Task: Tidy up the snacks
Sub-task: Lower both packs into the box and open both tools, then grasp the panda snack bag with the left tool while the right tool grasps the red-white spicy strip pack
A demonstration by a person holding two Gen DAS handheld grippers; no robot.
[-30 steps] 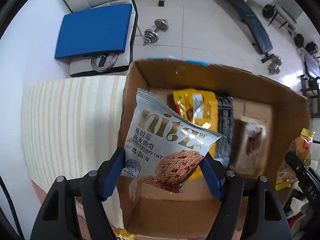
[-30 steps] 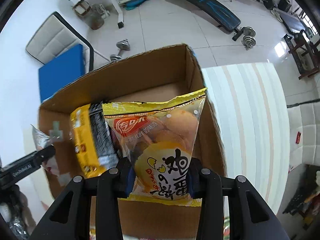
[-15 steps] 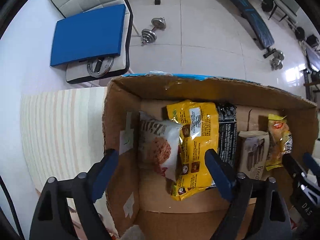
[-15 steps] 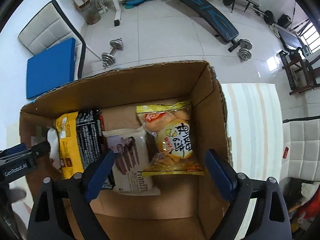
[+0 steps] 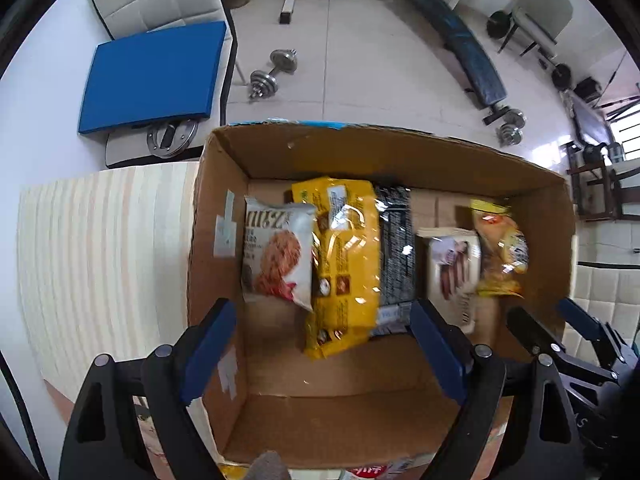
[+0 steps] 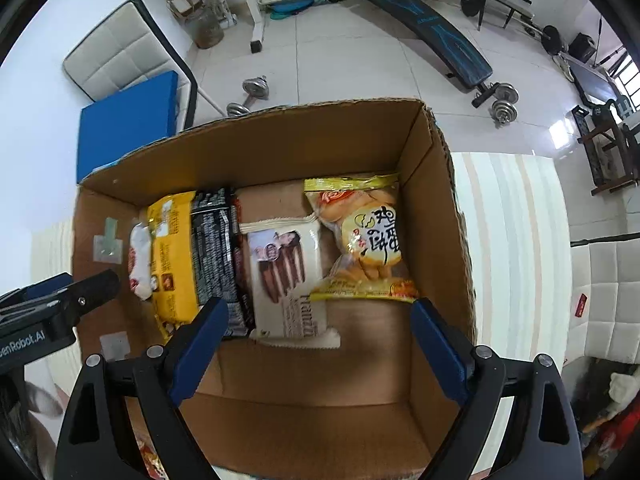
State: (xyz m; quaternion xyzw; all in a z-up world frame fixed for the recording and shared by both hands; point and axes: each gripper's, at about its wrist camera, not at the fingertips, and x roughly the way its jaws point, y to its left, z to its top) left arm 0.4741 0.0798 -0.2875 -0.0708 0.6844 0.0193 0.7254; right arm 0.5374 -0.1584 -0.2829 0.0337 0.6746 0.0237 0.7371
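Observation:
An open cardboard box (image 5: 400, 152) (image 6: 432, 216) holds a row of snacks. From left: a silver oat cookie bag (image 5: 278, 254) (image 6: 140, 266), a yellow pack (image 5: 344, 264) (image 6: 172, 264), a black pack (image 5: 396, 252) (image 6: 212, 256), a white wafer pack (image 5: 452, 268) (image 6: 286, 276), and a yellow egg-cake bag (image 5: 498, 252) (image 6: 368, 240). My left gripper (image 5: 324, 352) is open and empty above the box's near left. My right gripper (image 6: 320, 352) is open and empty above the near right; it shows at the right of the left wrist view (image 5: 552, 332).
The box stands on a striped light table (image 5: 100, 248) (image 6: 516, 240). More snack wrappers (image 5: 368, 470) lie at the box's near side. Beyond the table are a chair with a blue cushion (image 5: 156, 76), dumbbells (image 5: 274, 72) and a weight bench (image 6: 424, 32).
Both grippers opened and dropped their snacks into the box: the cookie bag at the left end, the egg-cake bag at the right end. Both then drew back a little.

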